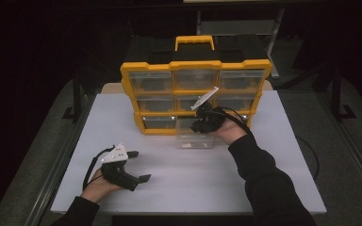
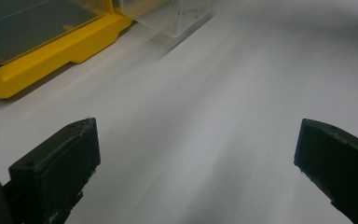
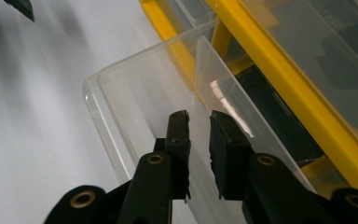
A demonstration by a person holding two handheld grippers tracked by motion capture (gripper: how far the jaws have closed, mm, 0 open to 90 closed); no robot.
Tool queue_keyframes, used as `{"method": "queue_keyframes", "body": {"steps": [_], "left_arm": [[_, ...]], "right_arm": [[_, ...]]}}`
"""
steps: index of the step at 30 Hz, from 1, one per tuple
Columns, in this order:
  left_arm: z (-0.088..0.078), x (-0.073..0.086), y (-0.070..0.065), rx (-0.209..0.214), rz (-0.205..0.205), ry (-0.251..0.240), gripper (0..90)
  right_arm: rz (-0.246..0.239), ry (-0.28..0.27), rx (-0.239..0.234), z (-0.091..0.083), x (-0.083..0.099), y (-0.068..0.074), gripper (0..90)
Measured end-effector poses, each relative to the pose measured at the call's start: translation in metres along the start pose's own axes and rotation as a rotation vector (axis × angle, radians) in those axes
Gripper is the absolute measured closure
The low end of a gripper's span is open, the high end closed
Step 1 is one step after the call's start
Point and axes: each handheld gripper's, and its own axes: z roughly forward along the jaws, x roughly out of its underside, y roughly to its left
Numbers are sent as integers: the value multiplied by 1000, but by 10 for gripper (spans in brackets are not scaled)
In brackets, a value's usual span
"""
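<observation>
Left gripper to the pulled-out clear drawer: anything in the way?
Nothing visible. The left gripper sits open over bare white table, and the clear drawer lies ahead across it. The right gripper is at the drawer, on its far side.

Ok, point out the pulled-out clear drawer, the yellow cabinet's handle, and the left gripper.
Clear drawer point(image 1: 195, 140), high view, front wall.
Handle point(image 1: 194, 40), high view, top bar.
Left gripper point(image 1: 138, 165), high view, midway between its open fingers.

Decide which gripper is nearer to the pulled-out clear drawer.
Right. The right gripper is at the clear drawer, its jaws over the drawer's wall. The left gripper hovers over the bare table, well to the drawer's left.
</observation>
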Motion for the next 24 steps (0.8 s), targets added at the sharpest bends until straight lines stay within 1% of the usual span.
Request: {"method": "queue_keyframes", "body": {"steps": [3,4,7,11,13,14,16,20,24], "left_arm": [[-1,0,0,-1,0,1,0],[-1,0,0,-2,0,0,0],[-1,0,0,-2,-2,2,0],[-1,1,0,-3,-2,2,0],[-1,1,0,-3,-2,2,0],[-1,1,0,-3,-2,2,0],[-1,1,0,-5,0,4,0],[-1,1,0,-4,-2,2,0],[-1,1,-1,-4,4,8,0]], "right_arm": [[7,-21,-1,-5,0,1,721],[16,-27,-6,-6,1,1,711],[25,-49,-10,-11,3,1,663],[48,-78,-17,-19,6,1,569],[51,-93,-6,-24,8,2,520],[60,-101,-5,-27,9,2,509],[72,-125,-11,-31,12,3,458],[89,-149,8,-39,20,5,355],[99,-181,40,-45,29,7,297]]}}
